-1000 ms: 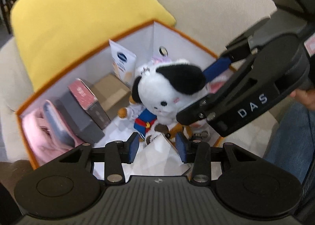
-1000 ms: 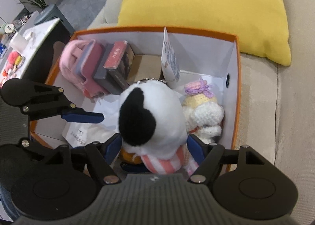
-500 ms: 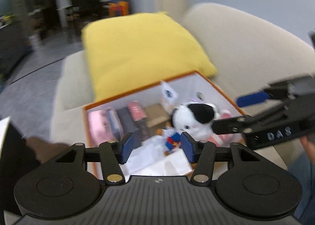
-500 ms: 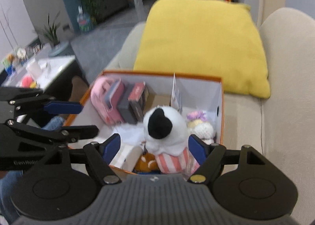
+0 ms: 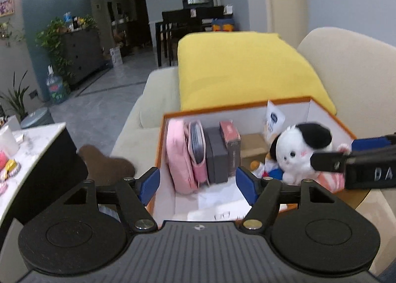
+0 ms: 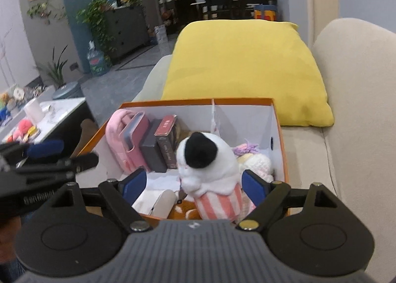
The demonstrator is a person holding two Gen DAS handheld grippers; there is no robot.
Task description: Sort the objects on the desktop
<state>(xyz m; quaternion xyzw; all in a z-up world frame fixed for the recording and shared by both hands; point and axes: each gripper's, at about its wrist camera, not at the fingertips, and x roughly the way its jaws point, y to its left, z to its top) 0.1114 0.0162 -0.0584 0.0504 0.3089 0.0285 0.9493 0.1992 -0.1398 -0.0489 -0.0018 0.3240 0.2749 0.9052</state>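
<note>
- Left gripper (image 5: 197, 185), frame bottom: jaws opening, nothing between pads.
- Right gripper (image 6: 191, 185), frame bottom: jaws opening, clear of plush dog (image 6: 208, 171).
- Plush dog upright at frame centre in orange box (image 6: 279, 122); release judged done.
- Next: back out wide; soft, rounded plush looks easy to topple.
- Pink pouch (image 5: 179, 156) soft; 2 upright boxes (image 5: 224, 151) rigid, rectangular.
</note>
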